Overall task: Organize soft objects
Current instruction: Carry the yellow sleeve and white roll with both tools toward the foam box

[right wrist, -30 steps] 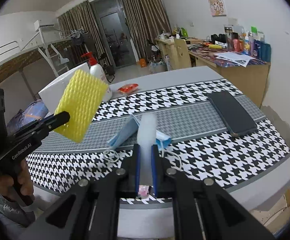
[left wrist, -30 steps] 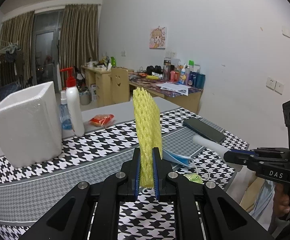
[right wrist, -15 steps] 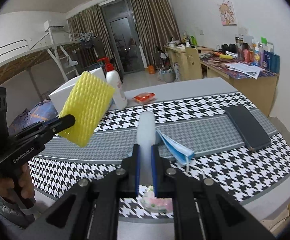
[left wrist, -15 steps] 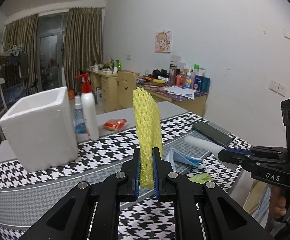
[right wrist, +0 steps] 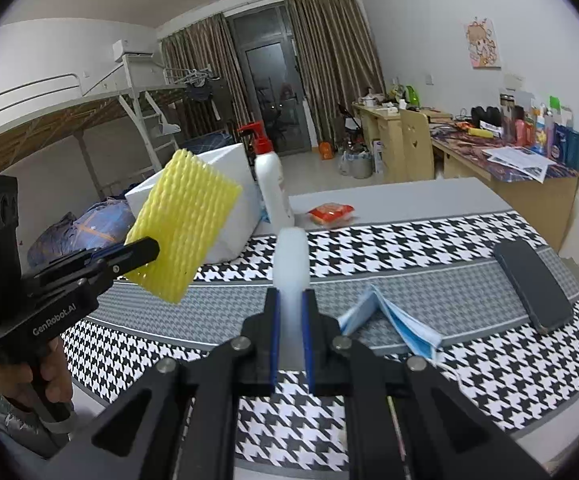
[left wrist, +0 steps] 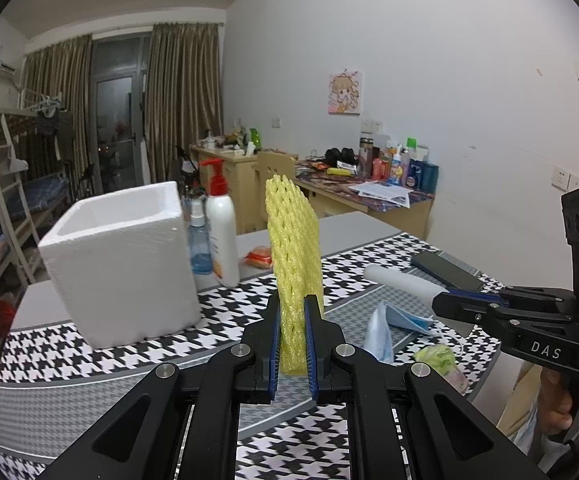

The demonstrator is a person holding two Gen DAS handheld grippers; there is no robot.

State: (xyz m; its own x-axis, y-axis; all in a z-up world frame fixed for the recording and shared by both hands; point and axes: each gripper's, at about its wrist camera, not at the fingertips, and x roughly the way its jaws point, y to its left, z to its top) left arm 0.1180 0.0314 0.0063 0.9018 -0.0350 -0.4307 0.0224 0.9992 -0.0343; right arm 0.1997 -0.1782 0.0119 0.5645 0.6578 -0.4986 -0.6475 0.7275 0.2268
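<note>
My left gripper [left wrist: 292, 312] is shut on a yellow foam net sleeve [left wrist: 294, 256], which stands upright above the houndstooth table [left wrist: 89, 364]; from the right wrist view the same yellow sleeve [right wrist: 183, 224] hangs in that left gripper [right wrist: 145, 250] in front of the box. My right gripper [right wrist: 290, 304] is shut on a white foam piece [right wrist: 290, 260], also seen as a white foam roll [left wrist: 399, 280] in the right gripper [left wrist: 443, 300]. A white foam box [left wrist: 121, 260] stands open-topped at the left. A blue face mask [right wrist: 393, 318] lies on the table.
A white pump bottle [left wrist: 220, 236] and a small clear bottle [left wrist: 199, 248] stand beside the box. A red snack packet [right wrist: 331, 213], a dark phone [right wrist: 533, 288] and a green wrapper [left wrist: 437, 356] lie on the table. A cluttered desk [left wrist: 369, 196] stands behind.
Both grippers have moved left and slightly up with their loads, so the white box and bottles now sit nearer the centre of each view. Neither grip has changed.
</note>
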